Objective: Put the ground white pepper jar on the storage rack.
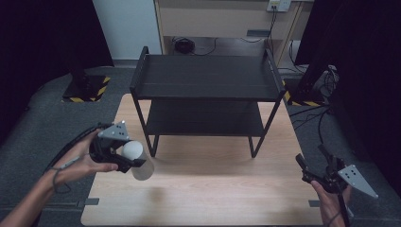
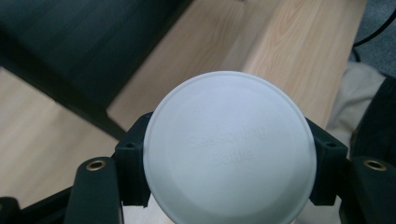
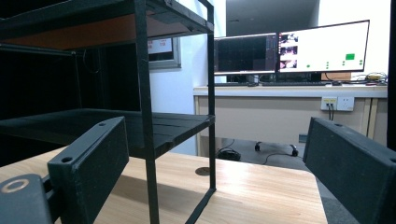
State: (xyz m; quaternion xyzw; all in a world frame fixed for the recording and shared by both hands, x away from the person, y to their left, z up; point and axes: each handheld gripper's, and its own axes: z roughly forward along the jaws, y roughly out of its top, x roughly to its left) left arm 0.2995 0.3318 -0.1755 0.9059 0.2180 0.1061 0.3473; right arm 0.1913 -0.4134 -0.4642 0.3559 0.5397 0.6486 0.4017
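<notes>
Your left gripper (image 1: 124, 160) has its jaws pinching a white bottle (image 1: 137, 161), one jaw on each side of it just under the round cap. In the left gripper view the cap (image 2: 229, 149) sits low in the middle of the frame, faint raised lettering on its top, with the two black jaws hugging its left and right edges. In the high view the bottle is at the lower left, over the left edge of the tabletop (image 1: 213, 189) and lifted off it, a soft shadow lying on the wood below it. It leans a little, cap toward your hand and body slanting down to the right. Your left hand (image 1: 87, 163) wraps the gripper from the left, and its cable loops back along your forearm.

Your right gripper (image 1: 307, 172) is at the lower right of the high view, at the tabletop's right edge, with its jaws spread wide and nothing between them. In the right gripper view they rise at the lower left and lower right, well apart.

A black two-tier rack (image 1: 205, 92) stands on the far half of the tabletop, upper middle of the high view, well apart from the bottle. In the right gripper view, two monitors (image 3: 292, 51) stand on a desk behind it, upper right.
</notes>
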